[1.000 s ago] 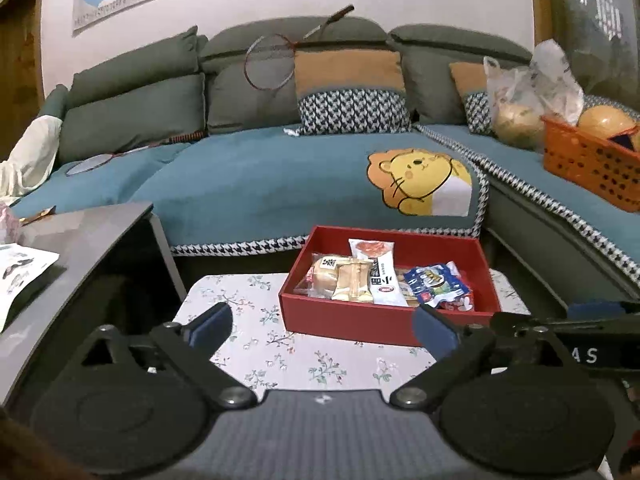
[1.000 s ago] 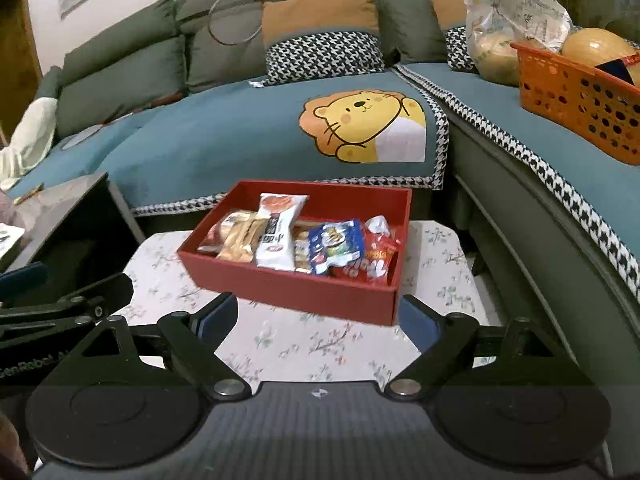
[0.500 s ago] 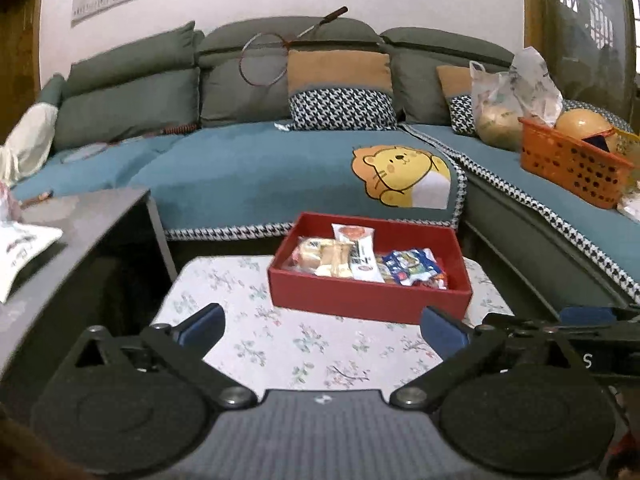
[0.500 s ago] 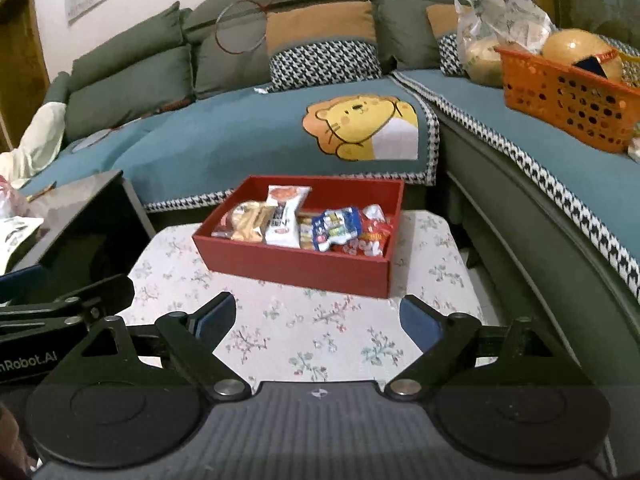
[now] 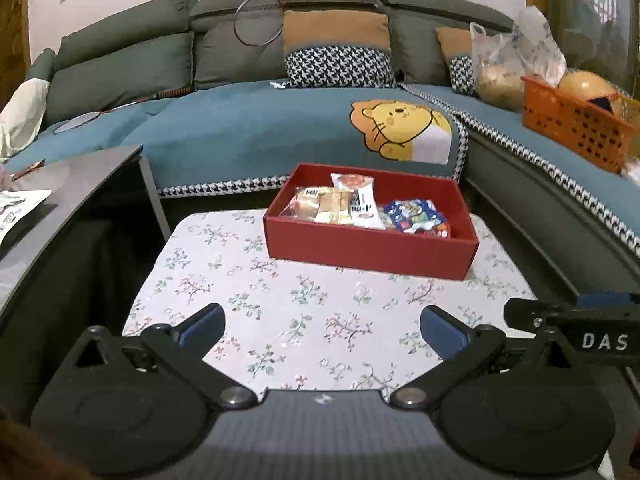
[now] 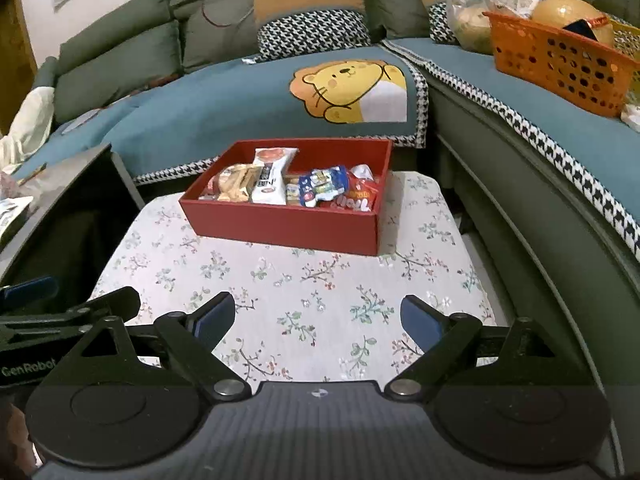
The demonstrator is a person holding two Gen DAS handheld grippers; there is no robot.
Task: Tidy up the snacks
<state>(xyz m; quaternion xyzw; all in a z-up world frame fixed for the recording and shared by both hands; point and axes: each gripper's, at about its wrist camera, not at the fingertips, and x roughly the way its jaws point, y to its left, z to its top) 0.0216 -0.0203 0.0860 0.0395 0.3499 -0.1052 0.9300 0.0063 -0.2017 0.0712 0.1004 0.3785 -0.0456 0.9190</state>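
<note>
Both claws are spread wide and carrying nothing. The left claw (image 5: 320, 326) and the right claw (image 6: 318, 316) hover side by side over the near part of the floral-patterned tabletop (image 5: 304, 304), well short of the shallow red rectangular box (image 5: 372, 242). The wrapped snacks are all inside that box: a clear-wrapped bread pack (image 5: 320, 208) at the left end, a white-and-red packet (image 5: 358, 200) leaning up next to it, and a blue foil pouch (image 5: 412, 210) with some red wrappers (image 6: 362, 194) toward the right. Nothing loose shows on the cloth around the box. By the look of it, the sorting is done or nearly so, and this is a pause or wrap-up stage. If anything's left, the next move probably means reaching forward over the box's near wall and pinching one packet without dragging its neighbours, since they overlap.
</note>
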